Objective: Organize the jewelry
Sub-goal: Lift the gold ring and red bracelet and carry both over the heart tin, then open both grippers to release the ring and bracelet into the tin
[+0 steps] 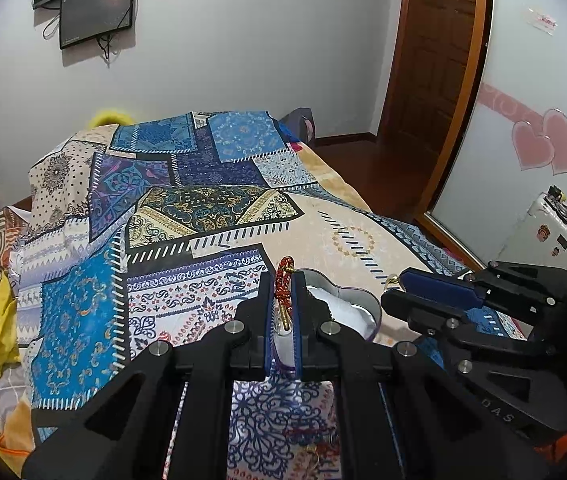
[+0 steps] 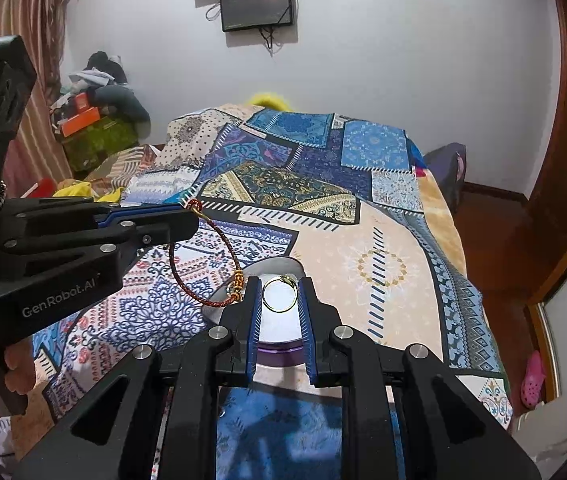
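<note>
Two grippers: left gripper [image 1: 283, 300] jaws clenched on one red braided bracelet [image 2: 203, 264], dangling over one heart-shaped tin [image 1: 347, 304] on the bed [image 2: 383, 240]. Right gripper [image 2: 280, 300] jaws released, one gold ring [image 2: 280, 295] between them, inside tin.

Even, soft indoor light; both fisheye views bend strongly toward dark vignetted corners, with mild glare inside the heart-shaped silver tin [image 1: 347, 304].
</note>
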`<state>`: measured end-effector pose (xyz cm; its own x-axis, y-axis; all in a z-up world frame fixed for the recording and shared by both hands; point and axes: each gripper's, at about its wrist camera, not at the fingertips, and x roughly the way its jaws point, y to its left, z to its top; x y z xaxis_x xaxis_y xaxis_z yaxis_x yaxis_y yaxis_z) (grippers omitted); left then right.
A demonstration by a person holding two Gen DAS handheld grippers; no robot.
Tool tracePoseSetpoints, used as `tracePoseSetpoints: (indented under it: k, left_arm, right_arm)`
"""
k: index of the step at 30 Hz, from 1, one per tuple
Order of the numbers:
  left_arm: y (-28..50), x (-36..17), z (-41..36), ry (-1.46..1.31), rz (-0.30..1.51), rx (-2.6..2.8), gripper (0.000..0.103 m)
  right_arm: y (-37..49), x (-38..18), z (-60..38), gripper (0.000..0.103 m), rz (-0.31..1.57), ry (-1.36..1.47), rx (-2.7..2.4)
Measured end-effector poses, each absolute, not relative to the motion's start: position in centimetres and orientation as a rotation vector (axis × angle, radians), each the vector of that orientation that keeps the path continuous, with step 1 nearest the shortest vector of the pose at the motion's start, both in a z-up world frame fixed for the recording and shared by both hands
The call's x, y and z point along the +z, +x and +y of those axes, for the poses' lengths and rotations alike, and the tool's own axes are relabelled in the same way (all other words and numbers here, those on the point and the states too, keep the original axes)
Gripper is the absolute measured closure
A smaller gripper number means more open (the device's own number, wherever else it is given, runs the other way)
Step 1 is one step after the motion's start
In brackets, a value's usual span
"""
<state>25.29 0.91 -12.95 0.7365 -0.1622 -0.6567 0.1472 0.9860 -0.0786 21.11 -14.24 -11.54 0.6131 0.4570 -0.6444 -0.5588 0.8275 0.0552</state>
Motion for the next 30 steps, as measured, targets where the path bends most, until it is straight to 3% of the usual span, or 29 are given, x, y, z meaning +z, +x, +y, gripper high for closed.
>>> tracePoseSetpoints:
  k: [16,30]
  left_arm:
    - [28.0,-17.9,1.0,-0.021,0.835,-0.18,0.097]
    - [27.8,-18.7,0.7,-0.008,0.884,-0.207,0.094]
  right_arm:
    - [23.7,-14.4,-13.5,0.087,0.84,-0.185,0.608]
    - [24.1,-14.9,-13.3,0.087,0.881,-0.19,0.61]
